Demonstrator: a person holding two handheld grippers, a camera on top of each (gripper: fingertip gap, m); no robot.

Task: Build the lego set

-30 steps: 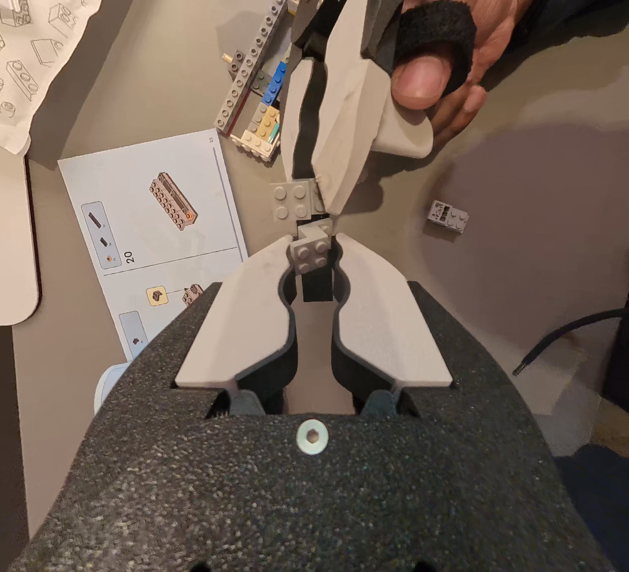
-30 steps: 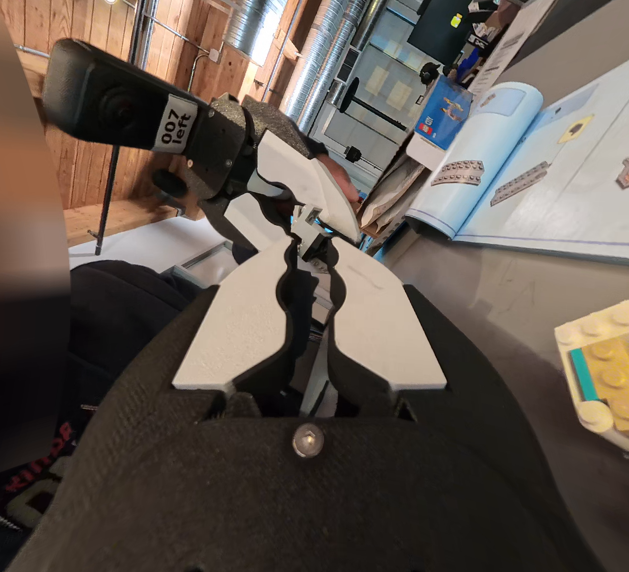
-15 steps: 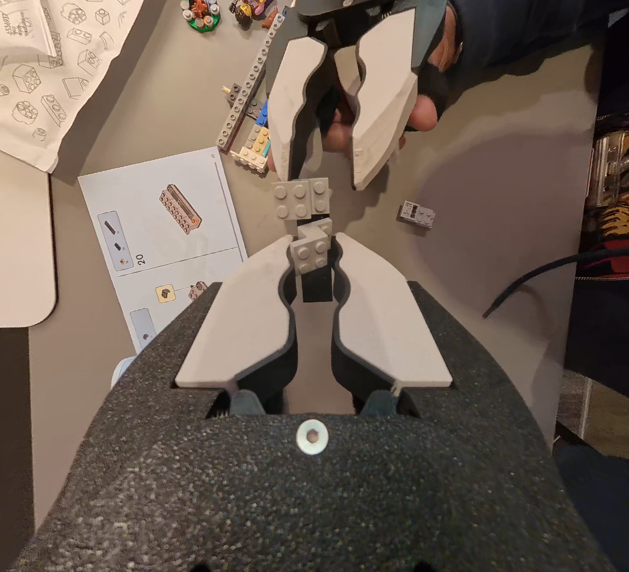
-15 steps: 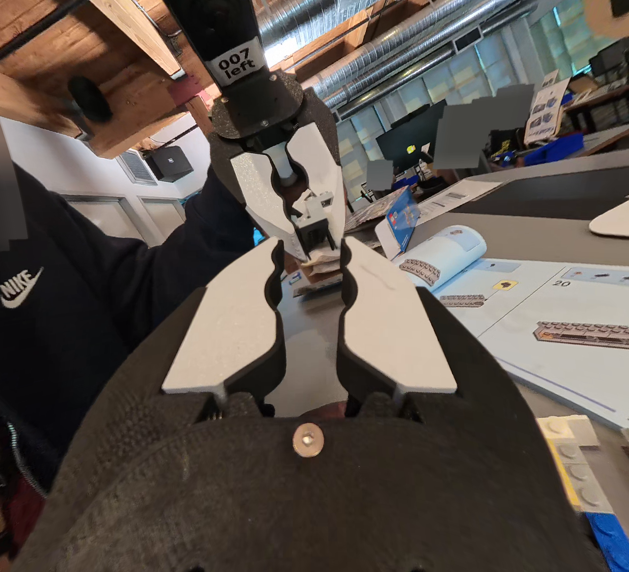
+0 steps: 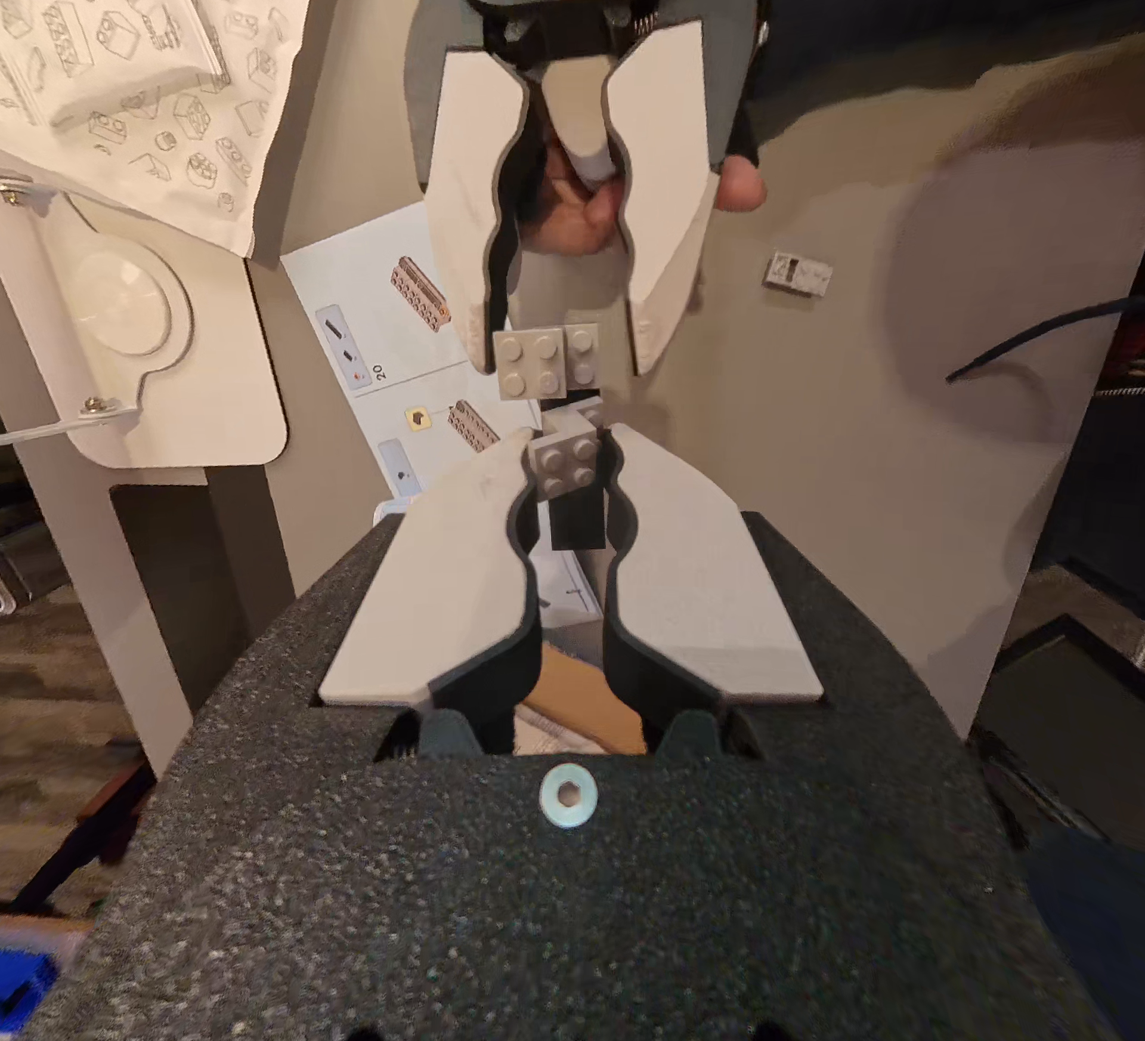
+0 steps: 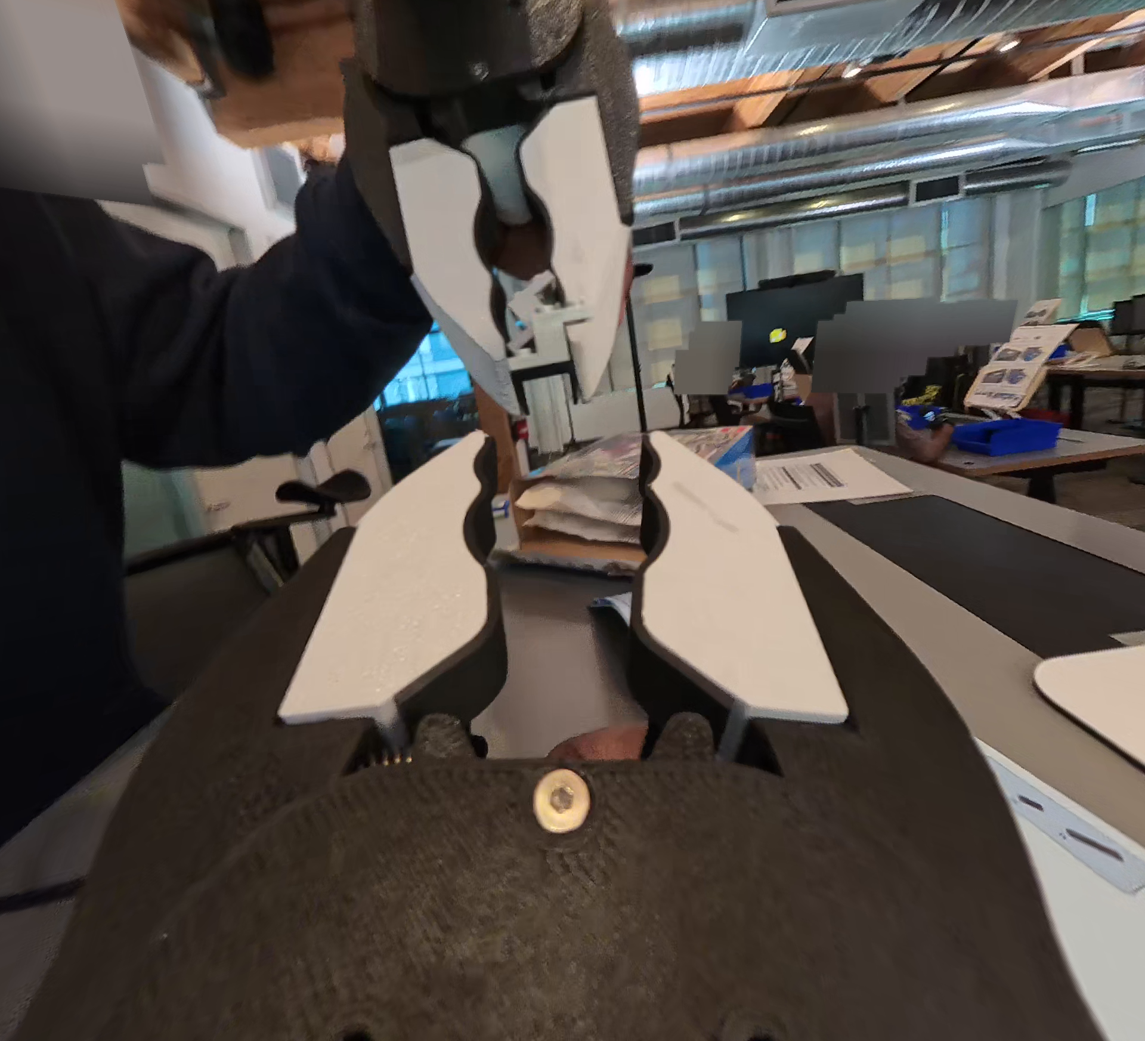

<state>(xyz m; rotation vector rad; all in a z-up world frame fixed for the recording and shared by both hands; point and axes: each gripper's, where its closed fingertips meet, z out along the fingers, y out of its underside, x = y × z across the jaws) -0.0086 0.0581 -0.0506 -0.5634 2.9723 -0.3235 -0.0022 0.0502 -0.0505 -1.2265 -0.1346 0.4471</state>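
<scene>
Left gripper (image 5: pixel 567 441): jaws pinched on a small grey brick assembly (image 5: pixel 565 422), held up over the table (image 5: pixel 867 453) so its studs face out.
Right gripper (image 5: pixel 561 351): just beyond, jaws wide, tips either side of the top plate, gripping nothing.
Farther: instruction booklet (image 5: pixel 372 292), loose grey brick (image 5: pixel 798 271).

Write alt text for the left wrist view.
The left hand-held gripper clamps a small grey brick assembly above a tan table. The right hand-held gripper faces it, jaws open, over an instruction booklet.
</scene>
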